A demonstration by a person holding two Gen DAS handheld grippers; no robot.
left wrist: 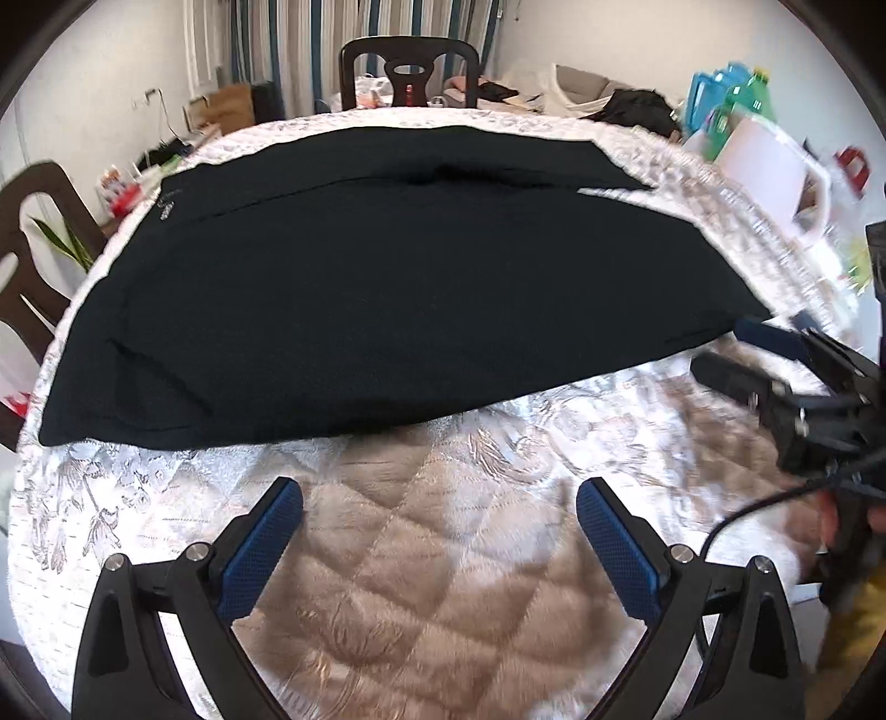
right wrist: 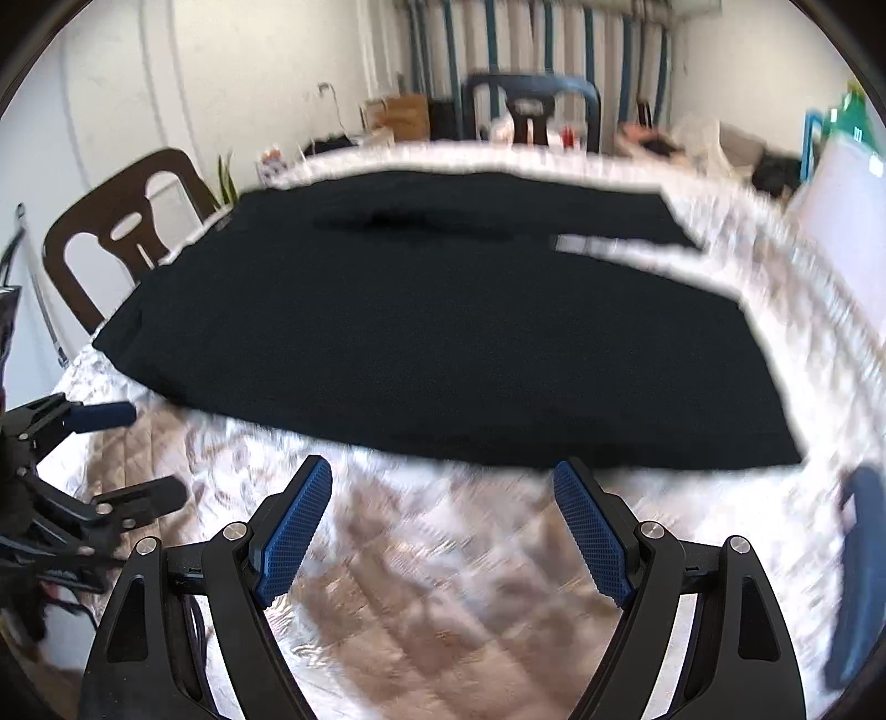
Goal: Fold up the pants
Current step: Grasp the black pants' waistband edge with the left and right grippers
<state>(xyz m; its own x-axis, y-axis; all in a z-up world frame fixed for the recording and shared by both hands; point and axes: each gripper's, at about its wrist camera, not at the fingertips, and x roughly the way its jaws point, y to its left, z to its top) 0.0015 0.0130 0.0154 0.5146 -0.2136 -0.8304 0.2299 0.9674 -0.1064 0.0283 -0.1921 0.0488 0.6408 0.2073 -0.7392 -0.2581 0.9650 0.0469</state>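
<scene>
Black pants [left wrist: 360,288] lie spread flat on a table with a quilted silver-and-tan cover [left wrist: 421,581], waist at the left, legs running to the right. In the right wrist view the pants [right wrist: 443,332] fill the middle, blurred. My left gripper [left wrist: 440,493] is open, just short of the pants' near edge, with nothing between its blue pads. The right gripper [right wrist: 443,476] is open too, close to the near hem. Each gripper shows in the other's view: the right gripper [left wrist: 742,354] at the right, the left gripper [right wrist: 149,454] at the left.
Dark wooden chairs stand at the far side [left wrist: 410,72] and the left [left wrist: 27,249] of the table. A white box [left wrist: 775,171] and coloured bags [left wrist: 731,99] crowd the far right. Striped curtains [left wrist: 332,50] hang behind. A blue object [right wrist: 858,576] sits at the right edge.
</scene>
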